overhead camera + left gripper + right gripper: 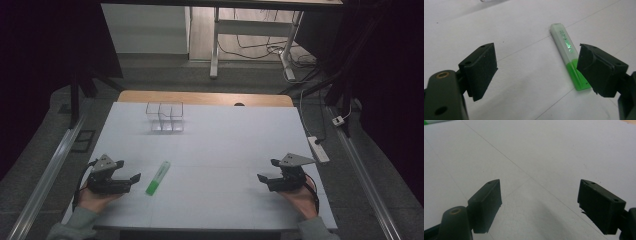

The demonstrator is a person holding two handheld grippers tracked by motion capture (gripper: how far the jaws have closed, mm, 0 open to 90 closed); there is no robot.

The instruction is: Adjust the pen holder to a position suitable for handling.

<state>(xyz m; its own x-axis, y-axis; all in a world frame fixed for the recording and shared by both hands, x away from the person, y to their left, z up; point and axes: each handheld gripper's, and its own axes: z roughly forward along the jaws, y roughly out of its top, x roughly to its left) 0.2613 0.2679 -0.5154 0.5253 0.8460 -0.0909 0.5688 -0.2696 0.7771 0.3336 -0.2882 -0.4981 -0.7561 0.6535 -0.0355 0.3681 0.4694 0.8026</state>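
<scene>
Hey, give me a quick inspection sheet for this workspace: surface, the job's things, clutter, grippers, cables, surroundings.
Surface: white sheet over a wooden table, faint seam lines, looks clean.
Job's things: green highlighter lying flat, capped, just right of the left gripper; clear divided box standing near the far edge, nothing visible inside.
Clutter: nothing seen.
Grippers: left gripper open, resting low, holding nothing; right gripper open, holding nothing, apart from everything.
Cables: a black cable loops at each gripper's wrist; loose cords and a power strip on the floor to the right.
Surroundings: dark curtains both sides, white desk legs behind, grey floor.
</scene>
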